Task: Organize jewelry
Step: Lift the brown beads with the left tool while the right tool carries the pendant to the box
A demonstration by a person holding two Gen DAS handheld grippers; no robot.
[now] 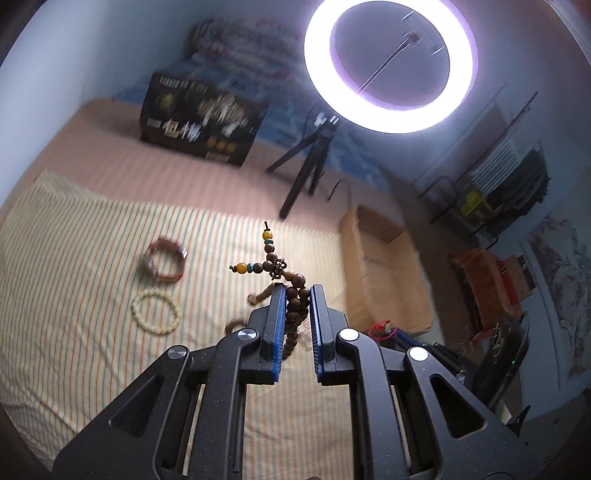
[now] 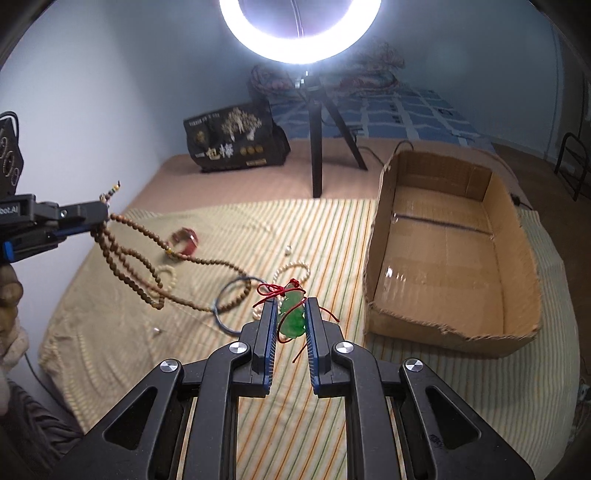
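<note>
My left gripper (image 1: 297, 291) is shut on a long brown wooden bead necklace (image 1: 295, 295) and holds it above the striped cloth (image 1: 92, 266). The right wrist view shows that gripper (image 2: 105, 216) at the left with the necklace's loops (image 2: 147, 258) hanging to the cloth. My right gripper (image 2: 291, 306) is shut on a green jade pendant (image 2: 291, 314) with a red cord (image 2: 271, 290), above the cloth. An open cardboard box (image 2: 443, 258) stands to the right. A red bracelet (image 2: 186, 238), a cream bead bracelet (image 1: 157, 312), a blue cord ring (image 2: 231, 301) and a pearl strand (image 2: 291, 267) lie on the cloth.
A ring light (image 2: 299, 29) on a black tripod (image 2: 317, 147) stands behind the cloth. A dark printed bag (image 2: 236, 138) sits at the back left. The cardboard box also shows in the left wrist view (image 1: 384, 269). A small white bead (image 2: 289, 250) lies loose.
</note>
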